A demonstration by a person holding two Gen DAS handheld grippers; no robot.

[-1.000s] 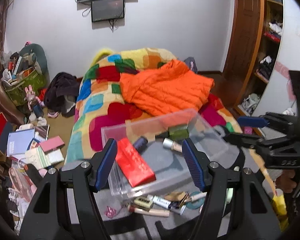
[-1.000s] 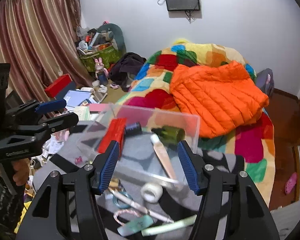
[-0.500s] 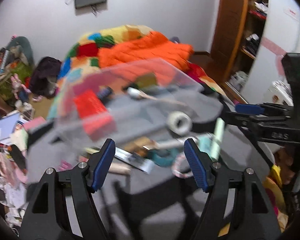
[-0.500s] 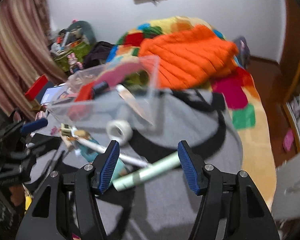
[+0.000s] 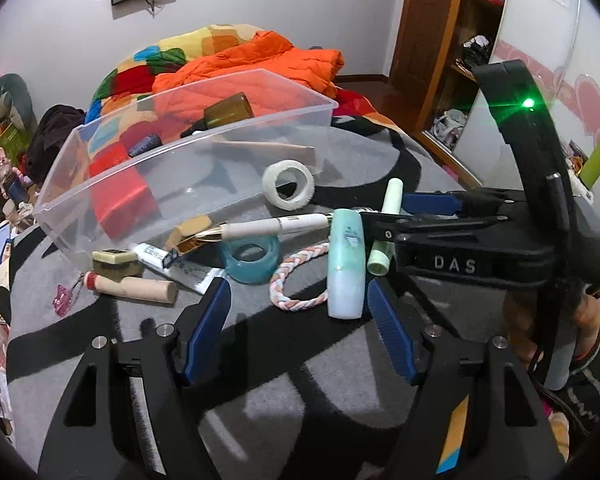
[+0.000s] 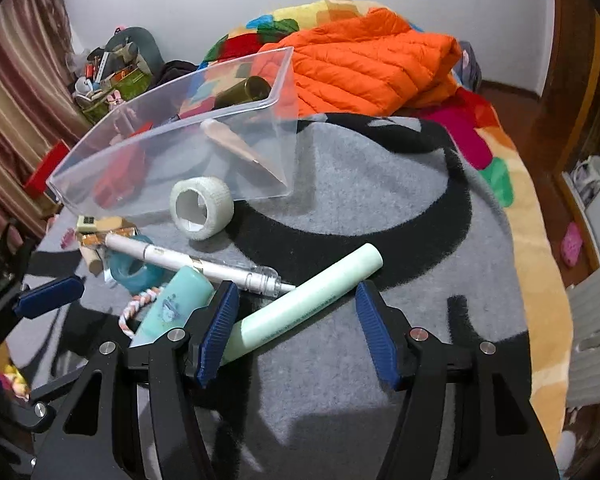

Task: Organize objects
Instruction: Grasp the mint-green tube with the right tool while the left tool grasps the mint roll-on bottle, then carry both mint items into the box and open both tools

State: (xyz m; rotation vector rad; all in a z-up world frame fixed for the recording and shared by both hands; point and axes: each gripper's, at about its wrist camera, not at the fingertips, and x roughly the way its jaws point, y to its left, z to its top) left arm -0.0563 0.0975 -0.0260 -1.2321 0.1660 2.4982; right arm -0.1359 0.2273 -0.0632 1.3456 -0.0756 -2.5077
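Note:
A clear plastic bin point(image 5: 80, 184) point(image 6: 260, 92) stands on a grey and black blanket; inside lie a red box point(image 5: 120, 192), a brown bottle point(image 5: 228, 110) and a beige tube point(image 6: 236, 146). In front lie a white tape roll point(image 5: 288, 186) point(image 6: 202, 208), a white pen point(image 5: 276, 226) point(image 6: 188, 262), a teal ring point(image 5: 252, 258), a braided band point(image 5: 296, 280), a teal bottle point(image 5: 345, 268) point(image 6: 176, 300) and a pale green tube point(image 6: 308, 296) point(image 5: 386, 228). My left gripper point(image 5: 298, 320) is open just before the braided band and teal bottle. My right gripper point(image 6: 296, 330) is open, its jaws either side of the green tube's near end.
A wooden cylinder point(image 5: 136, 288), a small beige case point(image 5: 114, 264), a pink charm point(image 5: 62, 300) and a small tube point(image 5: 152, 254) lie at the left. An orange jacket point(image 6: 364, 68) lies on the colourful bedspread behind the bin. Shelves point(image 5: 472, 52) stand at the right; clutter covers the floor at left.
Both grippers have dropped and tilted down toward the loose items in front of the bin. The right gripper now frames the green tube; the left one has come close to the braided band.

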